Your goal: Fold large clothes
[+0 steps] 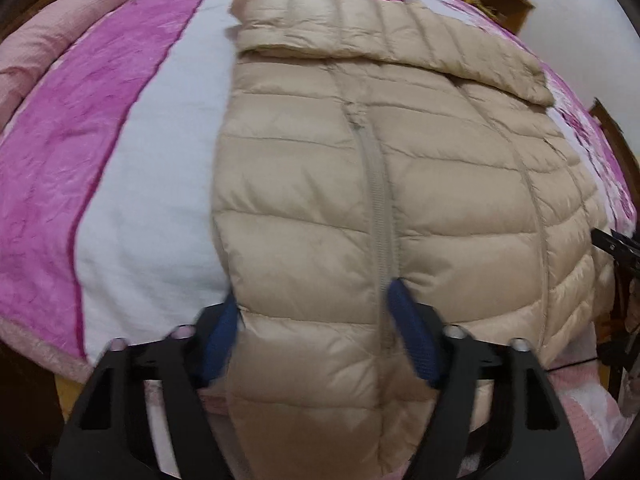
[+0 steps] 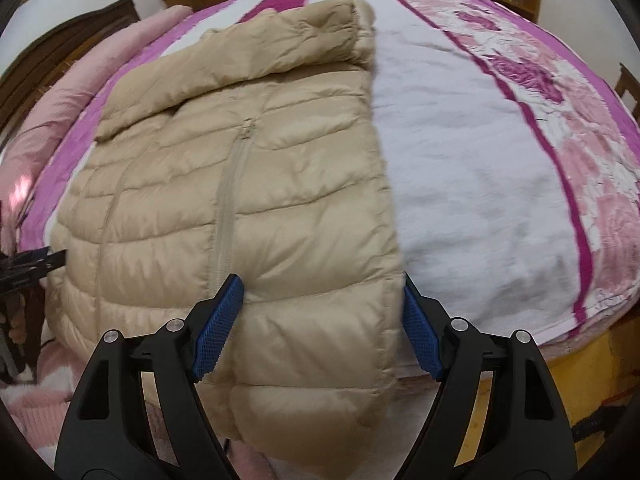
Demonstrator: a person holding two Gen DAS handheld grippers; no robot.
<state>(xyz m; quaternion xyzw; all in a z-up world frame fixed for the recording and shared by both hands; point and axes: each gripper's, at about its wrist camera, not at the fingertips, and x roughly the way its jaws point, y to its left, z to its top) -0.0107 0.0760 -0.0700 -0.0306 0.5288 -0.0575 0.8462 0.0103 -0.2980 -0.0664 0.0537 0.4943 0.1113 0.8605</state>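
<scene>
1. Here, a beige quilted puffer jacket (image 1: 360, 184) lies flat on a bed, front side up, its zipper (image 1: 378, 216) closed and running away from the grippers.
2. The left gripper (image 1: 314, 312) points steeply down at the jacket's near hem; its blue pads (image 1: 416, 344) straddle the hem's left corner with fabric between them. The pads appear to touch the cloth, but whether they press on it I cannot tell.
3. The right gripper (image 2: 320, 304) likewise straddles the hem's right corner, its jaws standing wide; one pad (image 2: 218, 320) rests on the jacket near the zipper, the other sits just beside the jacket's outer edge. A firm pinch is not evident.
4. Beyond both grippers, at the jacket's far end, a sleeve (image 2: 240, 64) lies folded across the chest.
5. Under the jacket, a bedspread (image 2: 460, 168) with white and magenta stripes extends ahead and to either side.
6. To the left gripper's far left, a pink blanket (image 1: 60, 40) lies along the bed edge.
</scene>
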